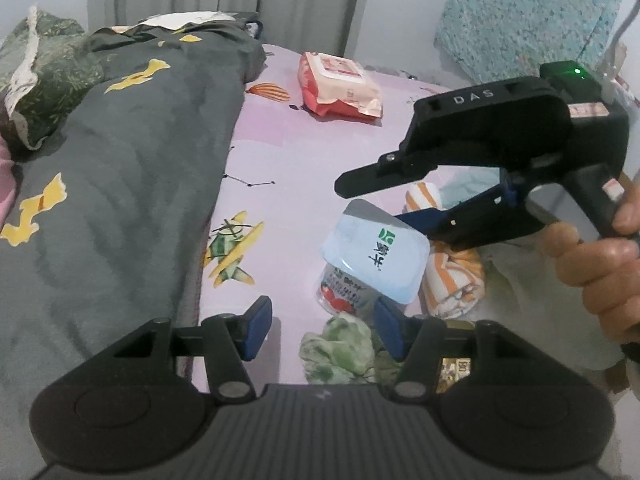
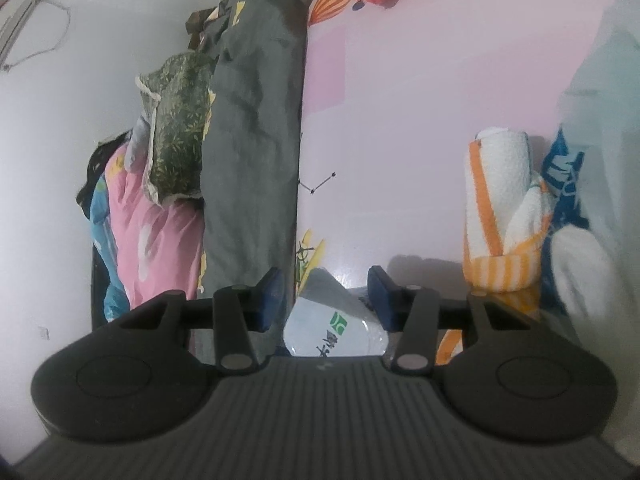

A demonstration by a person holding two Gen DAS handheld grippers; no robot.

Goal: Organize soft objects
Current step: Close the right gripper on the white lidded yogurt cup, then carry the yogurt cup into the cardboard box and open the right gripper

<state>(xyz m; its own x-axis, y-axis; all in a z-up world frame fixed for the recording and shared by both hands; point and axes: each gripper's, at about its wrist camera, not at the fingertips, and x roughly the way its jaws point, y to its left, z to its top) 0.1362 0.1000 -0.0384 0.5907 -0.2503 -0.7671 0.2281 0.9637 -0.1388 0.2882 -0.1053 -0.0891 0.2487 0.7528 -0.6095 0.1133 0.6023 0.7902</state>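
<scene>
**A:** What lies on the pink printed bedsheet?

**B:** A pale blue tissue pack sits near the middle, tilted. Just right of it is a rolled orange-striped towel. A crumpled green cloth lies nearer. At the far side rests a red wet-wipe pack.

**A:** And the grippers?

**B:** The left gripper hangs over the green cloth, jaws parted, nothing between the pads. The right gripper, held by a hand, reaches in from the right. Its jaws straddle the tissue pack's upper edge; a gap shows beside each blue pad, so it isn't clamped.

**A:** What's on the left?

**B:** A grey duvet with yellow shapes runs along the bed's left side, touching a green patterned pillow at the far left.
</scene>
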